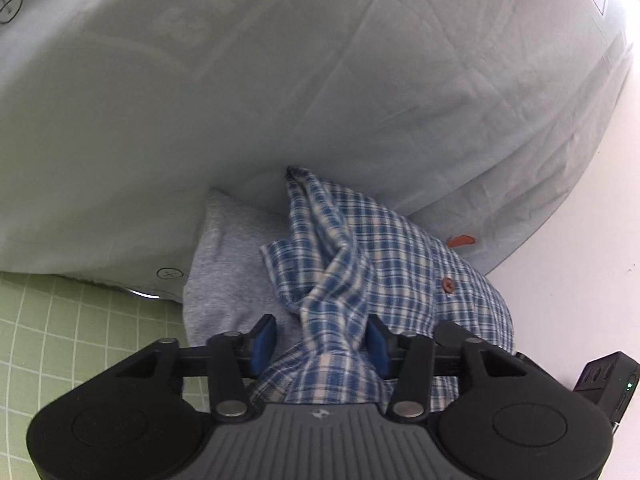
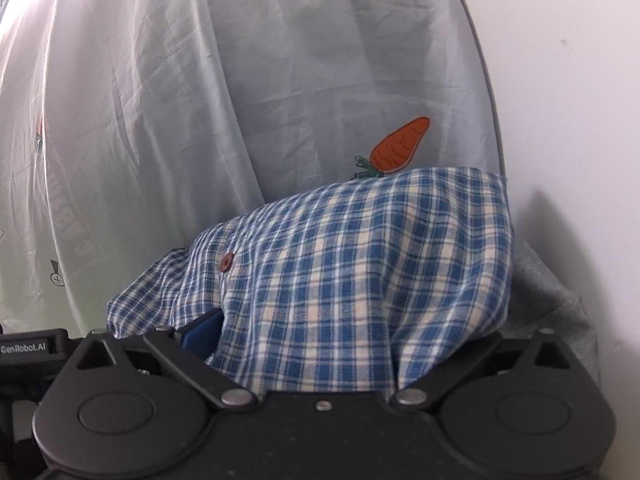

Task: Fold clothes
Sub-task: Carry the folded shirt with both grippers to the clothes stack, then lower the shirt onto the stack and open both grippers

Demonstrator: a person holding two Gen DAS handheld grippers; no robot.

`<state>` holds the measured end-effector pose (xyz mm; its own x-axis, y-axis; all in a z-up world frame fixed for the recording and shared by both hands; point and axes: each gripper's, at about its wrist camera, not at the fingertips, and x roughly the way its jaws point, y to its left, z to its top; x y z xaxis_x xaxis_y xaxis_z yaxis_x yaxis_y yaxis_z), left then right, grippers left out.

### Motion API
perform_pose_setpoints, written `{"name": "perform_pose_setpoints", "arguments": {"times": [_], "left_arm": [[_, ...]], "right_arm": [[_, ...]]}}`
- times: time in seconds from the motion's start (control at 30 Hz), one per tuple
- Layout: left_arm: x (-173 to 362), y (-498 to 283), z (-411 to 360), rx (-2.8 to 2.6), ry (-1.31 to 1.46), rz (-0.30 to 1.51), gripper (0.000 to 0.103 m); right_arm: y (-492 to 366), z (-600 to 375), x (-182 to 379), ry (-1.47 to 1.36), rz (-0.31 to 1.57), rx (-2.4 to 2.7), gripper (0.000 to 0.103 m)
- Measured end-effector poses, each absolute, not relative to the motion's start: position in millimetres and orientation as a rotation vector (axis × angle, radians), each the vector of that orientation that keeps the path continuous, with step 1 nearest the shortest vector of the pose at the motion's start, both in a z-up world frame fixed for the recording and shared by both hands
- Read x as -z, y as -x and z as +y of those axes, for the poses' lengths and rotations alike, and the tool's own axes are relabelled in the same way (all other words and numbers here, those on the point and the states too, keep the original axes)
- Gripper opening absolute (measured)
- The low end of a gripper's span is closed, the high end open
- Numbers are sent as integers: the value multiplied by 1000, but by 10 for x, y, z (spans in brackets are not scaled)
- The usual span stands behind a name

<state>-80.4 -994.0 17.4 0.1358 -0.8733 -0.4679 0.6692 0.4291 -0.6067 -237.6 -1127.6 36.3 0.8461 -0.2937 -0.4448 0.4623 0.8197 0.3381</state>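
A blue-and-cream plaid shirt (image 1: 360,248) with brown buttons hangs bunched and twisted in front of me. My left gripper (image 1: 320,340) is shut on a twisted rope of it, between the blue pads (image 1: 264,340). In the right wrist view the same plaid shirt (image 2: 360,264) drapes over my right gripper (image 2: 332,332). Its fingers are spread wide: the left blue pad (image 2: 204,328) shows and the right one is hidden under the cloth. A grey garment (image 1: 228,272) lies behind the shirt.
A light blue sheet (image 1: 280,80) printed with carrots (image 2: 400,144) fills the background. A green grid mat (image 1: 60,340) lies lower left, and a white surface (image 1: 580,280) is at the right. Part of the other gripper (image 1: 608,384) shows at the lower right edge.
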Motion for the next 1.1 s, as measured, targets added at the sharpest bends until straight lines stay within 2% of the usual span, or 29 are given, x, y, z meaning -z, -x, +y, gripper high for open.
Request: {"name": "perform_pose_setpoints", "arguments": {"times": [0.1, 0.17, 0.23, 0.53, 0.77, 0.87, 0.97, 1.1], "left_arm": [[-115, 796, -9932, 1124, 278, 881, 55], [-172, 849, -9939, 1104, 236, 858, 64], [-205, 894, -9932, 1093, 212, 843, 66], [-219, 923, -9909, 1091, 183, 836, 72], [-152, 893, -9962, 1071, 201, 858, 74], [-117, 853, -9957, 1051, 213, 871, 74], [-108, 862, -9945, 1038, 209, 865, 80], [-103, 866, -9964, 1022, 202, 858, 83]], "right_arm": [[2467, -11220, -485, -414, 412, 456, 102], [2518, -11113, -587, -371, 432, 498, 102], [2578, -10950, -675, -301, 436, 547, 102], [2732, -10561, -801, -150, 371, 710, 102], [2788, -10776, -977, -384, 284, 646, 102], [2786, -10775, -1029, -319, 279, 695, 103], [2742, -10746, -1065, -239, 282, 761, 103], [2622, -10510, -1062, -71, 207, 857, 103]]}}
